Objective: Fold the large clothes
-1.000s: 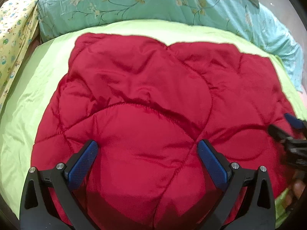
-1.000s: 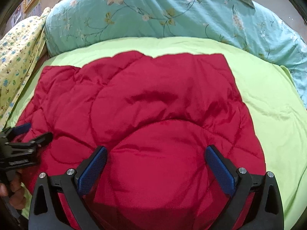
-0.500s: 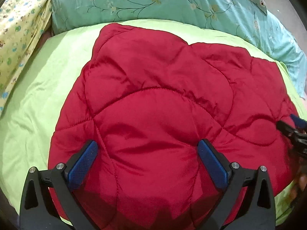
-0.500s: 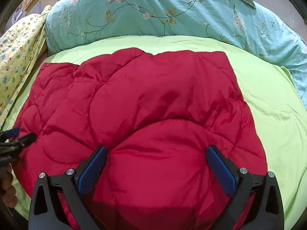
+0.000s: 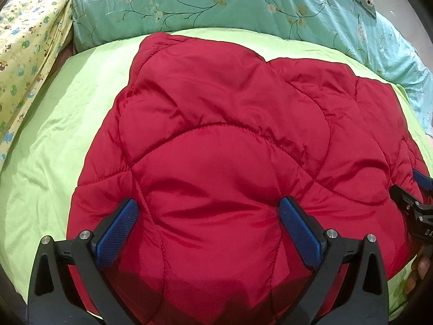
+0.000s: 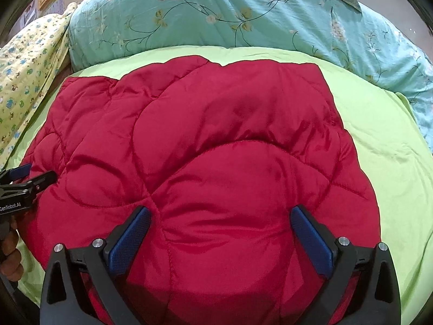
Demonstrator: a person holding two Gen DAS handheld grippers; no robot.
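A red quilted garment (image 5: 230,140) lies spread and folded on the lime green sheet, and also fills the right wrist view (image 6: 205,146). My left gripper (image 5: 208,224) is open, its blue pads over the garment's near left part. My right gripper (image 6: 220,230) is open over the garment's near right part. Neither holds cloth. The right gripper shows at the right edge of the left wrist view (image 5: 414,197); the left gripper shows at the left edge of the right wrist view (image 6: 24,181).
The lime green sheet (image 5: 67,124) covers the bed around the garment. A teal floral duvet (image 6: 230,13) lies bunched along the far side. A yellow patterned cloth (image 5: 24,54) hangs at the far left.
Both grippers have stayed open. The left wrist view has shifted so the garment sits further right and more green sheet shows at left. The garment's surface looks flatter.
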